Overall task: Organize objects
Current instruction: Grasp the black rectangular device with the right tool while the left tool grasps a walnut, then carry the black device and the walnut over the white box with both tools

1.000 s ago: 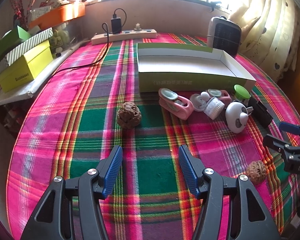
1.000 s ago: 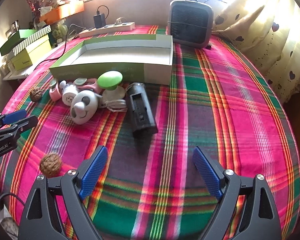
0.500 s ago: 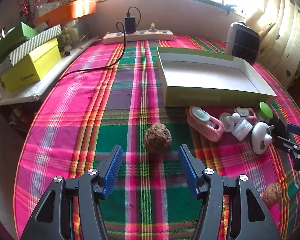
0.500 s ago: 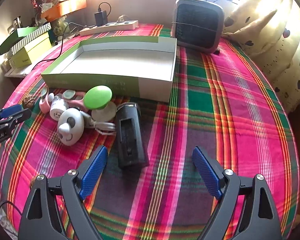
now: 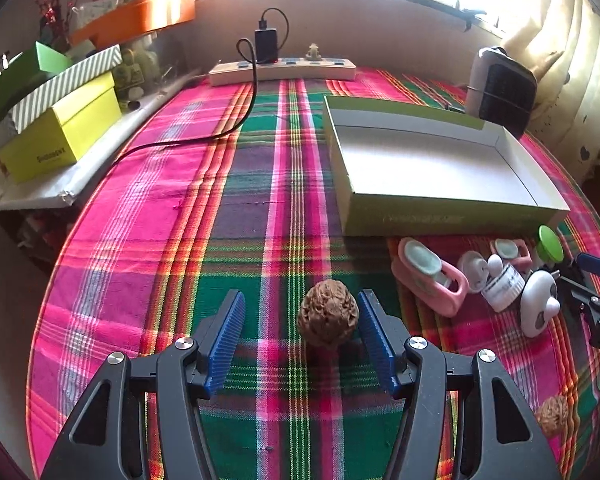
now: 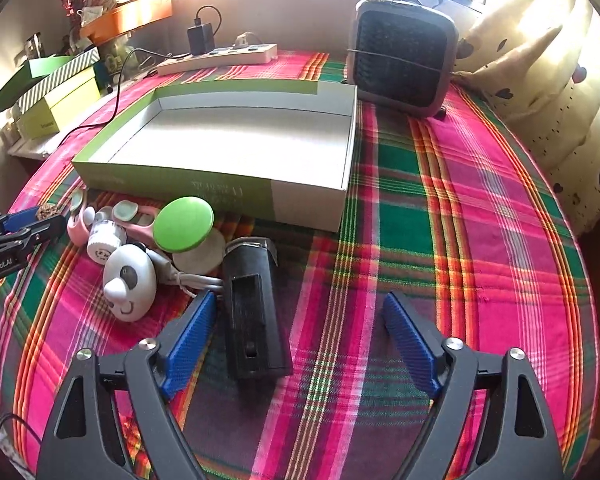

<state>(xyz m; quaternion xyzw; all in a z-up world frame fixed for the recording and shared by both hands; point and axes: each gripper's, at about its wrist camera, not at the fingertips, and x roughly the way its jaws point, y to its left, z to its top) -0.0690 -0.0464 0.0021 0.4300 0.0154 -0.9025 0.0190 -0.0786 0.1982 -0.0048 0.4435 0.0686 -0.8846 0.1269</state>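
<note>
- Left hand-held gripper (image 5: 300, 334) stands spread around a walnut (image 5: 328, 314) on the table (image 5: 160, 240), in front of the open green box (image 5: 440, 216). The nut sits off-centre, nearly against the right pad; closing unevenly could roll it away.
- Right hand-held gripper (image 6: 296, 338) is spread and closing, with a black case (image 6: 254, 312) between the jaws, close to the left pad and not yet pinched. Risk: the pad shoves the case into the cable (image 6: 192, 280) beside it.
- The box holds nothing yet.
</note>
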